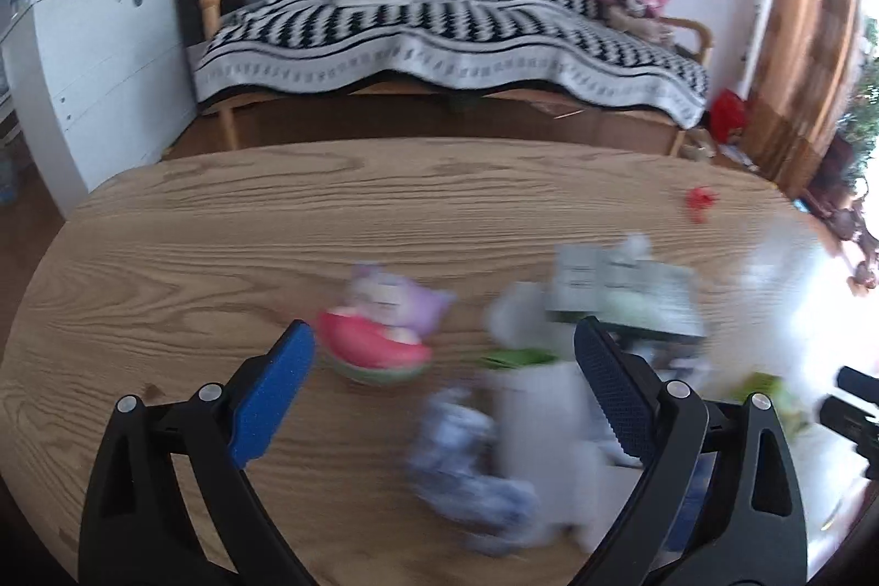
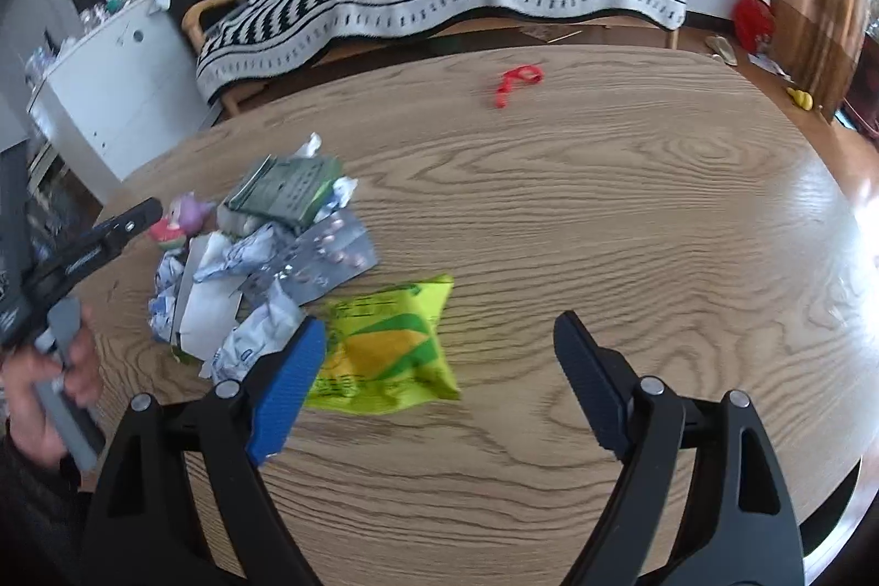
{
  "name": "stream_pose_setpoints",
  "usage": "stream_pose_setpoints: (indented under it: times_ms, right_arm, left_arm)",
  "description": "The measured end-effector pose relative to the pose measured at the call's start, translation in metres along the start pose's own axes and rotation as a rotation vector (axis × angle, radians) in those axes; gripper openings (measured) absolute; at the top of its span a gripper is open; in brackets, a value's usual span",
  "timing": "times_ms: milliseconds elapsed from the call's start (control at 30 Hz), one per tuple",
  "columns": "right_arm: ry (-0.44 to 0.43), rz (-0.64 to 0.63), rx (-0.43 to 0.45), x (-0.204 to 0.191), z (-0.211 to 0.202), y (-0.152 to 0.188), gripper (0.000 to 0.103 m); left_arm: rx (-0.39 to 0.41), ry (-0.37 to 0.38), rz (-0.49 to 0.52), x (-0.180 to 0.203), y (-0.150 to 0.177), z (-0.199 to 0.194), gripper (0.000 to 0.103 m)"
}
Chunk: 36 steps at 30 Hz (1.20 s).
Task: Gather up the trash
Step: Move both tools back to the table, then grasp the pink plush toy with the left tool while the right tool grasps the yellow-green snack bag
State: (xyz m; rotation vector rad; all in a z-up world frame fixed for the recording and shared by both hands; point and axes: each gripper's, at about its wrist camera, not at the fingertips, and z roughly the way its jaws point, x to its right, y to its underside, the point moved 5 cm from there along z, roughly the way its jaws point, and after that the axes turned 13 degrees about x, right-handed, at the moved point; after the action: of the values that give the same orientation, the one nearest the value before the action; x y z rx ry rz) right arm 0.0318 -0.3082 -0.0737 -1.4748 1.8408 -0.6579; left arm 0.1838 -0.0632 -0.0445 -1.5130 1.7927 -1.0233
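Observation:
A pile of trash lies on the wooden table (image 2: 604,229): crumpled white-blue wrappers (image 2: 247,328), a pill blister sheet (image 2: 324,256), a dark green packet (image 2: 285,190) and a yellow-green snack bag (image 2: 384,344). A red scrap (image 2: 516,83) lies apart, farther back. My right gripper (image 2: 439,350) is open, just above the table, its left finger beside the snack bag. My left gripper (image 1: 445,355) is open over the blurred wrappers (image 1: 472,465) and white paper (image 1: 538,399); it also shows in the right wrist view (image 2: 132,215).
A small pink-and-purple toy figure (image 1: 384,328) stands on the table left of the pile. Behind the table is a bench with a black-and-white throw (image 1: 439,37), a white cabinet (image 1: 93,53) at left, and a curtain (image 1: 796,37) at right.

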Motion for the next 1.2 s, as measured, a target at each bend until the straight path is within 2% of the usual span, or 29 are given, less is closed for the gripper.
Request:
stream_pose_setpoints:
  times_ms: [133, 333, 367, 400, 433, 467, 500, 600, 867, 967, 1033, 1067, 1200]
  right_arm:
    - [0.001, -0.020, -0.018, -0.006, 0.010, 0.003, 0.082]
    - [0.002, -0.026, -0.041, -0.002, 0.017, 0.006, 0.082]
    - [0.002, -0.029, -0.045, 0.000, 0.016, 0.007, 0.082]
    - [0.002, -0.031, -0.048, 0.000, 0.017, 0.007, 0.082]
    - [0.002, -0.032, -0.049, 0.001, 0.017, 0.008, 0.082]
    - [0.001, -0.032, -0.050, 0.001, 0.017, 0.008, 0.082]
    - [-0.002, -0.032, -0.051, 0.002, 0.017, 0.008, 0.082]
    - [-0.012, -0.028, -0.054, 0.000, 0.017, 0.008, 0.082]
    - [-0.042, -0.069, -0.106, -0.014, 0.034, 0.019, 0.086]
    - [-0.020, -0.088, -0.129, -0.015, 0.044, 0.025, 0.086]
    - [-0.025, -0.077, -0.131, -0.013, 0.047, 0.027, 0.066]
    - [-0.038, -0.052, -0.144, -0.009, 0.048, 0.029, 0.039]
    - [-0.046, 0.001, -0.119, 0.004, 0.037, 0.027, 0.034]
  left_arm:
    - [-0.038, -0.010, -0.009, -0.024, 0.007, 0.028, 0.093]
    - [-0.107, -0.031, 0.004, -0.037, 0.020, 0.063, 0.093]
    - [-0.113, -0.039, -0.002, -0.040, 0.022, 0.067, 0.090]
    - [-0.112, -0.042, -0.008, -0.042, 0.024, 0.068, 0.083]
    - [-0.110, -0.014, -0.033, -0.042, 0.024, 0.068, 0.077]
    - [-0.117, 0.013, -0.046, -0.040, 0.023, 0.068, 0.062]
    - [-0.123, 0.039, -0.053, -0.038, 0.023, 0.067, 0.056]
    - [-0.107, 0.002, 0.000, -0.029, 0.022, 0.061, 0.049]
    - [-0.080, -0.027, -0.064, -0.032, 0.009, 0.045, 0.048]
    - [-0.064, -0.032, -0.068, -0.029, 0.004, 0.037, 0.048]
    - [-0.053, -0.024, -0.072, -0.023, 0.001, 0.030, 0.048]
    - [-0.047, -0.018, -0.072, -0.019, -0.001, 0.026, 0.048]
    - [-0.018, 0.002, -0.050, -0.002, -0.008, 0.013, 0.048]
